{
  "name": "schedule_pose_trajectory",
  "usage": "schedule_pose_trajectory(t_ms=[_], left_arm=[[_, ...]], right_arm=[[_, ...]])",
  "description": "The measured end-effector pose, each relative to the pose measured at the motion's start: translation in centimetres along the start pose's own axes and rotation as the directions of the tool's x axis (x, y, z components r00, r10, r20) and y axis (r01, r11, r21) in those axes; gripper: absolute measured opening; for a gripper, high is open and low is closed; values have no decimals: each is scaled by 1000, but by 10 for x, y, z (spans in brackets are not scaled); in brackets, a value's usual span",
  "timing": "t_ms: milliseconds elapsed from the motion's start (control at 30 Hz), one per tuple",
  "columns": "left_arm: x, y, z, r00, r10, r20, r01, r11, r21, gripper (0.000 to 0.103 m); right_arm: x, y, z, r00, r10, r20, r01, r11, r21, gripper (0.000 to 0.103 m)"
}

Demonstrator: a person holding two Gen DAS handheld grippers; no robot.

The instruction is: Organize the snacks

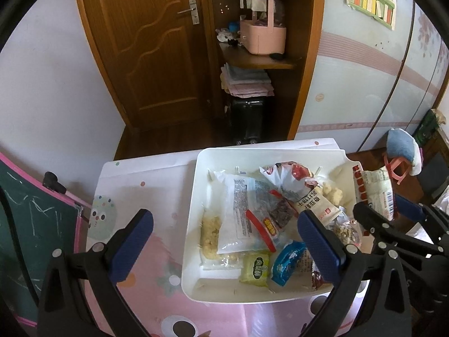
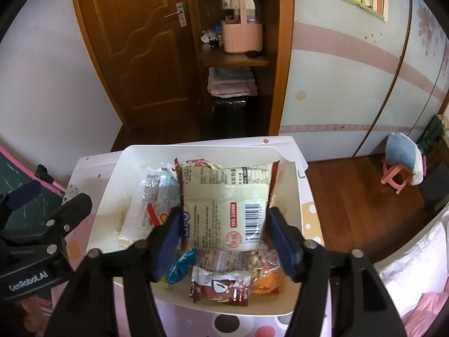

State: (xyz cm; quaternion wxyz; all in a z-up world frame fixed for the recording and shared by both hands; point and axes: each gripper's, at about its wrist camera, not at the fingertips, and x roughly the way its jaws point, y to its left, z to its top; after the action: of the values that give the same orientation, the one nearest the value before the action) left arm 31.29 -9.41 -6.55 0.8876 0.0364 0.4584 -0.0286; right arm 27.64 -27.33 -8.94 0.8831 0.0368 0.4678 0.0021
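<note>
Right wrist view: right claw [image 2: 224, 233] half spread, pads flanking cream snack packet [image 2: 224, 196] over white bin [image 2: 291, 269], grip uncertain. Left claw [image 1: 224, 241] wide, empty, above counter [image 1: 134, 252]. Risk: packet dropping crooked, catching rim, sliding outside.

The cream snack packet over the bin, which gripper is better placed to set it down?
Right. The right gripper brackets the cream packet above the white bin; the left gripper is empty.
</note>
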Motion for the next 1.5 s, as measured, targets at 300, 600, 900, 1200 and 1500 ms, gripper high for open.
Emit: schedule_pose_trajectory(t_ms=[300, 600, 900, 1200, 1500], left_arm=[[-14, 5, -4, 1000, 1, 16, -1, 1000, -6, 102], [-37, 17, -14, 1000, -1, 31, 1, 1000, -19, 102], [-77, 24, -40, 1000, -19, 24, 20, 999, -31, 102], [-124, 33, -95, 1000, -8, -25, 6, 997, -80, 102], [-194, 37, -151, 1000, -2, -22, 0, 995, -104, 102]], right_arm=[[-9, 0, -4, 999, 44, 0, -44, 999, 29, 77], [-33, 15, -8, 998, 39, 43, -39, 999, 2, 83], [-68, 21, -26, 998, 60, 29, -60, 998, 16, 83], [-114, 15, -76, 996, 86, -18, -86, 996, 27, 83], [-181, 13, -131, 990, 134, -32, -133, 990, 42, 83]])
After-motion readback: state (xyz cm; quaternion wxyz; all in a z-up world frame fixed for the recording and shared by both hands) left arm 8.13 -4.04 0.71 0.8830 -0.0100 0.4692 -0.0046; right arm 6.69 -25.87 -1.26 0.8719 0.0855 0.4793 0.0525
